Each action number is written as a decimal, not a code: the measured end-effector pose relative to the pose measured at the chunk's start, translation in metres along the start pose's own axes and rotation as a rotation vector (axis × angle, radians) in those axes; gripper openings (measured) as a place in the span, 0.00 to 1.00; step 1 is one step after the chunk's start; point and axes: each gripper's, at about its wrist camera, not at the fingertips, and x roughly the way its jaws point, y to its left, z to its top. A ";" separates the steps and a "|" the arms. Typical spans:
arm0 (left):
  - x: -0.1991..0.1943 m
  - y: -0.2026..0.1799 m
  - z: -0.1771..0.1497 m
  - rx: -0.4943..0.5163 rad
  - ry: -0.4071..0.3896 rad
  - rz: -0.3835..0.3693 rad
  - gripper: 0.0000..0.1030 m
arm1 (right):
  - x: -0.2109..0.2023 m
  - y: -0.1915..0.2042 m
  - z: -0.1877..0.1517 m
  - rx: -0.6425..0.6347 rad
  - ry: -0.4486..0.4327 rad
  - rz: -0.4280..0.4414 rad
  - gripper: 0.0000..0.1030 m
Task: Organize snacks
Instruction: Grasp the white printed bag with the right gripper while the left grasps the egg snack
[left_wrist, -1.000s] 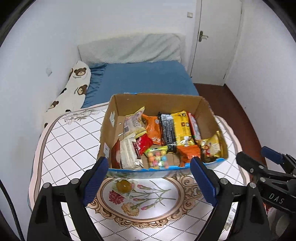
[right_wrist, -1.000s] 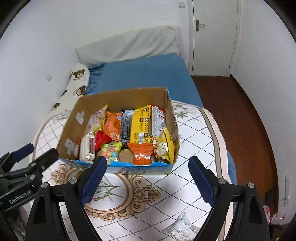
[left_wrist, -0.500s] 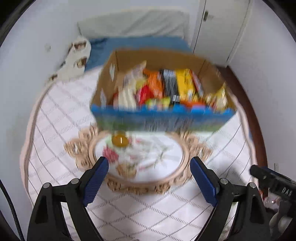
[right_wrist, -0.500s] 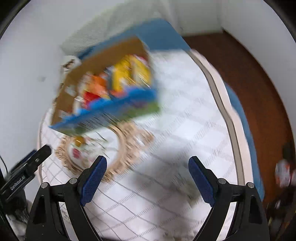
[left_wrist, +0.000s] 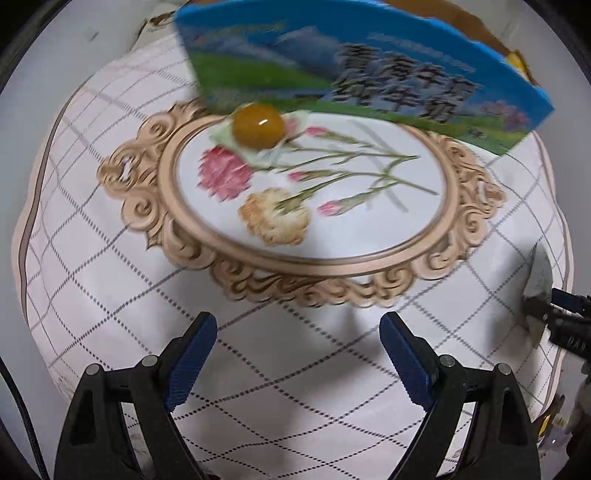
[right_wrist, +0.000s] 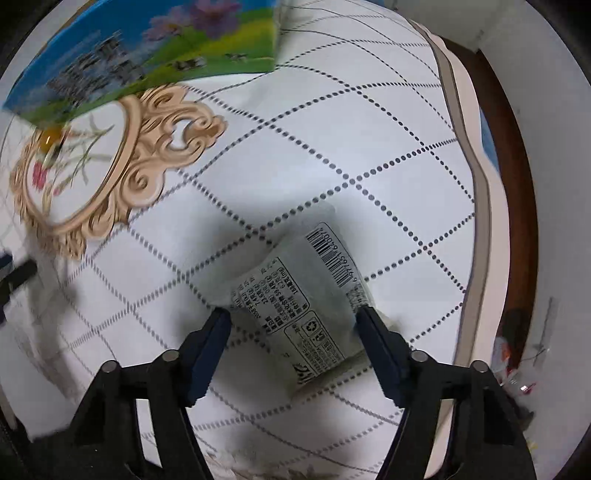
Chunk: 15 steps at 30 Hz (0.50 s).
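A pale grey snack packet (right_wrist: 303, 314) with a barcode lies flat on the tablecloth; it also shows at the right edge of the left wrist view (left_wrist: 540, 273). My right gripper (right_wrist: 293, 319) is open, low over the table, its fingers on either side of the packet. My left gripper (left_wrist: 297, 325) is open and empty above the cloth, in front of the printed oval. A round yellow jelly snack (left_wrist: 258, 125) lies by the blue front wall of the snack box (left_wrist: 362, 70), which also shows in the right wrist view (right_wrist: 147, 55).
The table (right_wrist: 369, 129) has a white cloth with dotted diamonds and a gold floral oval (left_wrist: 306, 206). Its right edge (right_wrist: 480, 184) drops to a dark wood floor. Small clutter lies on the floor at lower right.
Both grippers have dropped down close to the table. The right one has swung to the packet and now straddles it. The box has slid to the top of both views.
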 end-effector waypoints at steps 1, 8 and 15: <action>0.000 0.004 0.000 -0.011 0.002 0.001 0.88 | -0.001 0.000 0.001 0.021 -0.008 0.014 0.68; -0.005 0.054 0.030 -0.160 -0.017 -0.001 0.88 | -0.008 0.025 0.019 0.134 -0.061 0.133 0.63; 0.005 0.055 0.096 -0.138 -0.010 -0.054 0.88 | -0.013 0.059 0.046 0.143 -0.055 0.190 0.74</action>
